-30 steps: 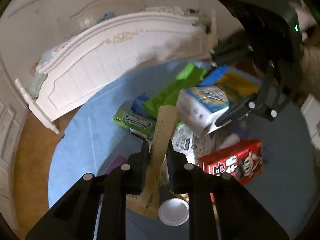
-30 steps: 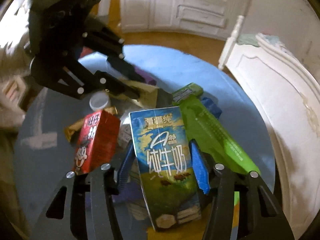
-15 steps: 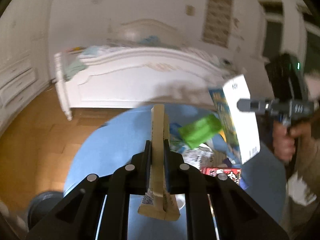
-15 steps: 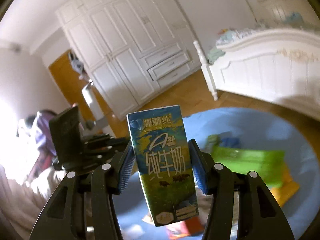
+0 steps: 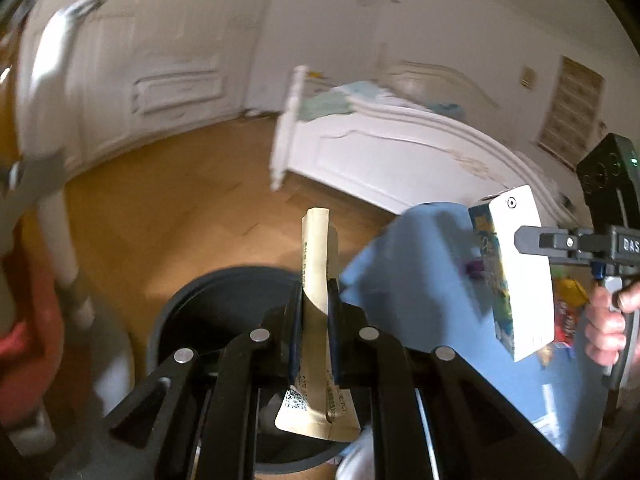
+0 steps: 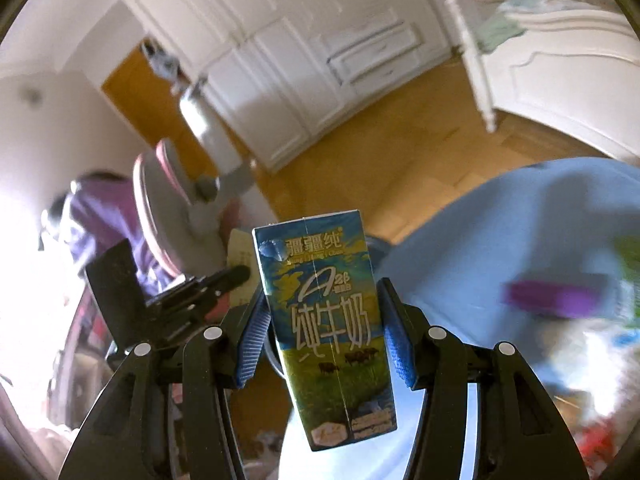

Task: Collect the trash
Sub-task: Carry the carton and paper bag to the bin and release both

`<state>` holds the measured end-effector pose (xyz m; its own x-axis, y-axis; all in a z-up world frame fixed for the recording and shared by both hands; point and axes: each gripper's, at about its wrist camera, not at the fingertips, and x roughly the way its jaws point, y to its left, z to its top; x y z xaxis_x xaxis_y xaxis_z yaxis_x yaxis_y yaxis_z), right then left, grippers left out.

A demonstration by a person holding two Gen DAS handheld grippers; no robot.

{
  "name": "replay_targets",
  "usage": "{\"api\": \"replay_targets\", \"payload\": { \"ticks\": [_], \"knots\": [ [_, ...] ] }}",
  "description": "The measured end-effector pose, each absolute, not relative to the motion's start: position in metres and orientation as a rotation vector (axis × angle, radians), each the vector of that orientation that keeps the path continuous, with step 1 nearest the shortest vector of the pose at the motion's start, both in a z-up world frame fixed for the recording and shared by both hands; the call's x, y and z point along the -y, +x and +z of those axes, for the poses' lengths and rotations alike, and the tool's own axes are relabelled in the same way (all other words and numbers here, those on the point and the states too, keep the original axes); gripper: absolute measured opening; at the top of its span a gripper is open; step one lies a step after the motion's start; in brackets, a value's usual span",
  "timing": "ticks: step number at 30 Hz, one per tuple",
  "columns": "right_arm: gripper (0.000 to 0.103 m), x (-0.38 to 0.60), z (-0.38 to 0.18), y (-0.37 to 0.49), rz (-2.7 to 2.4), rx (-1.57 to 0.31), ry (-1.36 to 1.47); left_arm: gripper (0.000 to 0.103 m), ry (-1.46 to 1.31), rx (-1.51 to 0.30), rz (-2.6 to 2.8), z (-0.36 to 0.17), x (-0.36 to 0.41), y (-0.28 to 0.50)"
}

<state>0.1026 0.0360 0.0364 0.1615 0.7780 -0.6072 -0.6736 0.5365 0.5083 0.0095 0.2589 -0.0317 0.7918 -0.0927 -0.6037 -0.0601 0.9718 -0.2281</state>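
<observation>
Now both hands loaded, above the bin rim.
Left hand-held gripper (image 5: 316, 320) clamps flat tan sachet (image 5: 316, 264) over round dark bin (image 5: 224, 292), lower centre; right hand-held gripper (image 6: 322, 330) clamps glossy milk carton (image 6: 328, 320); bare wood floor (image 5: 180, 208) beyond.

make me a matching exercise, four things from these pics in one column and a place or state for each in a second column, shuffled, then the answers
Things:
1. tan paper packet
2. milk carton
3. dark bin
4. purple item

Places or states:
A. lying on the blue table cover
B. pinched in the left gripper
C. on the wooden floor, below the left gripper
D. clamped upright between the right gripper's blue pads

Pairs: 1-B, 2-D, 3-C, 4-A
</observation>
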Motion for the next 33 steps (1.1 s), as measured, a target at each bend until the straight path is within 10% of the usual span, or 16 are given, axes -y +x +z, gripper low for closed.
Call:
{"api": "replay_targets", "payload": {
  "ticks": [33],
  "knots": [
    [0.052, -0.259, -0.095, 0.106, 0.8, -1.265, -0.346, 0.014, -0.491, -0.839, 0.098, -0.148, -0.324, 0.03]
  ]
}}
